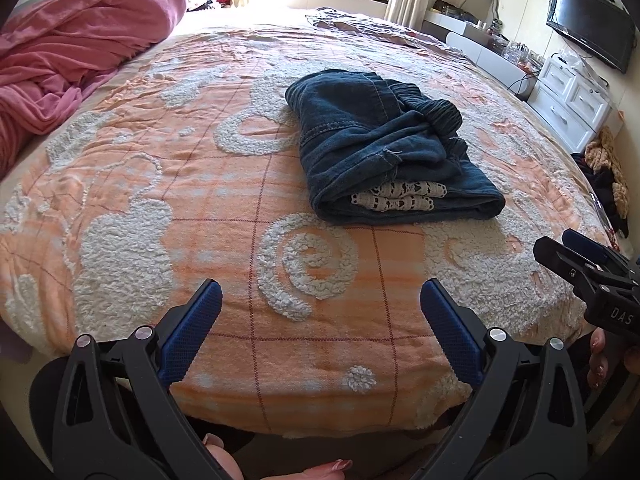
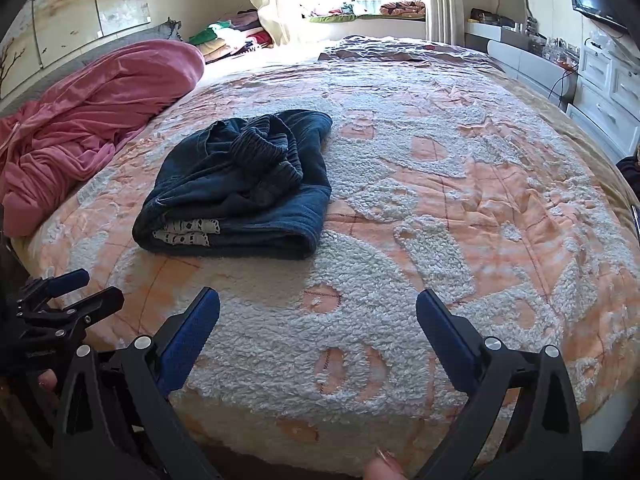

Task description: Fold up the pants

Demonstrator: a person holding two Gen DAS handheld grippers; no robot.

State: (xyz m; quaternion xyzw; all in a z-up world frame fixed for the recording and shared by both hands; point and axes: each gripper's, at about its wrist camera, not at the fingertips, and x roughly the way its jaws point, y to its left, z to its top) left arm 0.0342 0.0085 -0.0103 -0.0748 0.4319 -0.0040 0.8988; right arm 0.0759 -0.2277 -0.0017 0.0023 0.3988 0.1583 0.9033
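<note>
The bed [image 1: 120,208] carries my folded pants [image 1: 384,148] mid-cover, with a pink blanket [image 1: 68,64] left of them. Only my left camera shows the television [image 1: 592,24] whole. My left gripper [image 1: 320,320] and right gripper [image 2: 318,326] hang spread, short of the pants, holding nothing.

Folded pants [image 2: 236,188] lie on bedspread [image 2: 440,200], right hand-held gripper [image 2: 318,312] spread wide.

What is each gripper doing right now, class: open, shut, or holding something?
Left gripper: jaws open, holding nothing, short of the folded pants.
Right gripper: jaws open, holding nothing.
</note>
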